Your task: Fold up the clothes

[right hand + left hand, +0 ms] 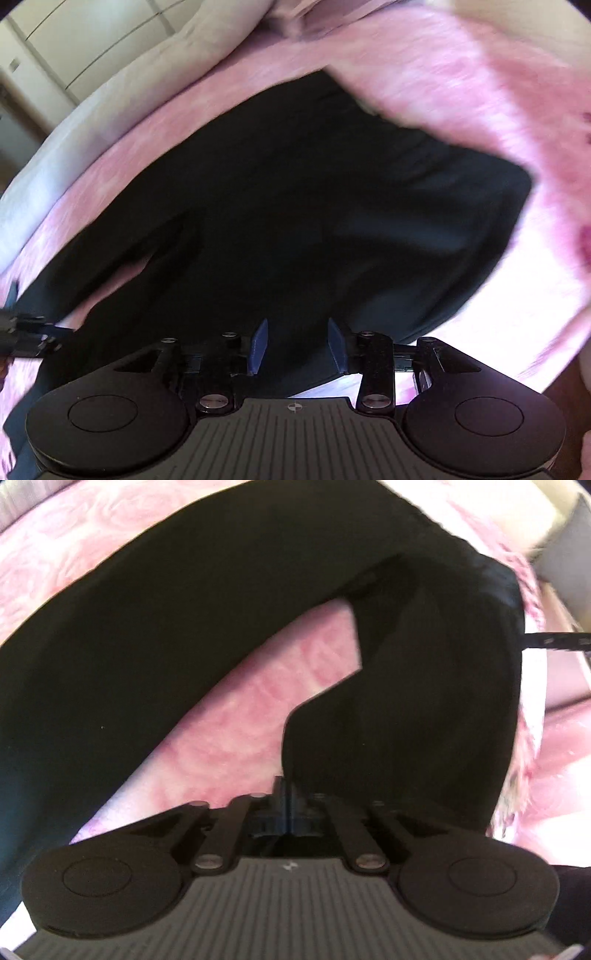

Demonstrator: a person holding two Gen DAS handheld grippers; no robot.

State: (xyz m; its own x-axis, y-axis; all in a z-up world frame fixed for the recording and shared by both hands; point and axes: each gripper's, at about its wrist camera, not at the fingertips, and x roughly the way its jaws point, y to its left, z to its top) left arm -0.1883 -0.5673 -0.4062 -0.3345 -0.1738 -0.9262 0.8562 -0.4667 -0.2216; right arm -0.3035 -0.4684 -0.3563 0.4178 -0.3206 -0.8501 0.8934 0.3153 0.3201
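Lying spread across a pink rose-patterned blanket [236,716], a black garment [184,602] fills most of both wrist views, with a wedge of blanket showing between two of its dark folds in the left view. The left gripper [286,797] has its fingers pressed together at the edge of the near fold, apparently pinching the cloth. The right gripper [297,345] hovers over the garment with its blue fingers [259,345] spread apart, dark fabric visible between them. At the left edge of the right view, the other gripper's black arm meets the garment. Pale cabinet doors [74,48] stand beyond the bed.
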